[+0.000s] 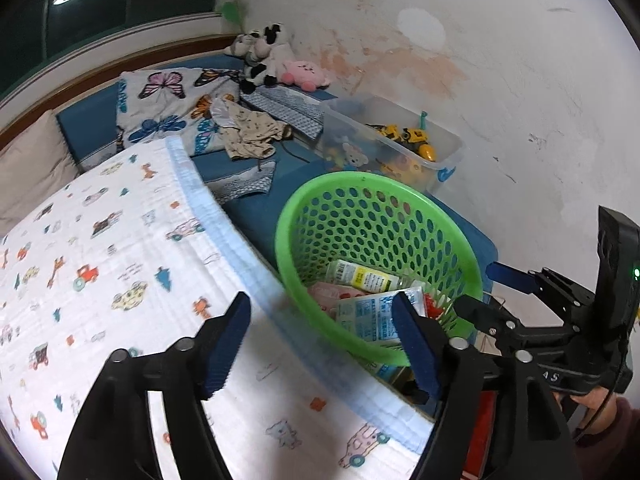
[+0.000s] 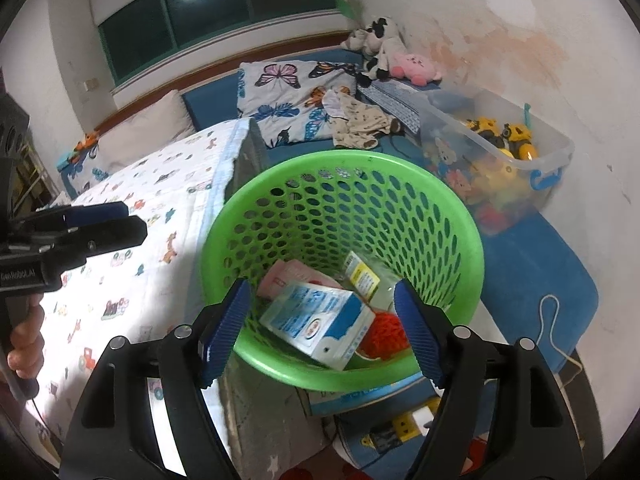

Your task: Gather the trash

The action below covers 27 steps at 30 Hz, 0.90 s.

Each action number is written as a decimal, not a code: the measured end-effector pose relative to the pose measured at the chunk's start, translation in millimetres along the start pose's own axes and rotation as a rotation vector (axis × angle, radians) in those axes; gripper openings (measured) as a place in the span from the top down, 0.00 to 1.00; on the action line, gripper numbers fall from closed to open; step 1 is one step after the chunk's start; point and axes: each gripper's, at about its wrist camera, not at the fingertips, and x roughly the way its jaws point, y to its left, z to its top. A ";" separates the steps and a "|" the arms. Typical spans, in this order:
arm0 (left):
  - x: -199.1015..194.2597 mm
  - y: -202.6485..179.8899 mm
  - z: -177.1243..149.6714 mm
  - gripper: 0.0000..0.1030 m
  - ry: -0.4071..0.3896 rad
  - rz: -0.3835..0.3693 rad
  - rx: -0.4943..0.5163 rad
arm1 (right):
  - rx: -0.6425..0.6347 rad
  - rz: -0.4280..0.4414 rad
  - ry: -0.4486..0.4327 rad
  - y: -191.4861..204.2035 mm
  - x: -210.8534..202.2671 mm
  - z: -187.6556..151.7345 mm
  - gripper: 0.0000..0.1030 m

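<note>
A green perforated basket (image 2: 344, 216) stands beside the bed; it also shows in the left wrist view (image 1: 376, 224). Inside lie a blue-and-white milk carton (image 2: 316, 320), a pink packet (image 2: 288, 276), a yellow-labelled packet (image 2: 362, 276) and a red mesh piece (image 2: 386, 334). My right gripper (image 2: 320, 332) is open and empty just above the basket's near rim. My left gripper (image 1: 320, 344) is open and empty over the bed edge, left of the basket. The right gripper shows in the left wrist view (image 1: 476, 292); the left gripper shows in the right wrist view (image 2: 124, 220).
A cartoon-print blanket (image 1: 100, 280) covers the bed. A clear bin of toys (image 2: 500, 152) stands by the wall. A butterfly pillow (image 2: 288, 96), clothes (image 2: 360, 120) and plush toys (image 2: 384, 48) lie behind. A blue mat (image 2: 536, 264) and a cord (image 2: 554, 332) are on the floor.
</note>
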 end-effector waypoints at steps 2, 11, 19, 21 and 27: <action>-5.6 3.9 -3.3 0.27 -0.008 0.011 -0.006 | -0.013 0.000 -0.002 6.5 -1.4 -2.8 0.27; -32.0 17.0 -24.3 0.20 -0.043 0.076 -0.022 | -0.027 0.012 0.003 25.2 -8.3 -13.8 0.24; -54.8 28.2 -40.9 0.15 -0.068 0.128 -0.039 | -0.037 0.020 0.004 43.4 -16.8 -19.4 0.20; -61.3 32.9 -46.4 0.13 -0.077 0.150 -0.045 | -0.043 0.025 0.003 50.0 -19.8 -20.9 0.19; -76.1 49.4 -60.1 0.11 -0.079 0.196 -0.078 | -0.067 0.028 -0.002 66.6 -26.5 -24.8 0.14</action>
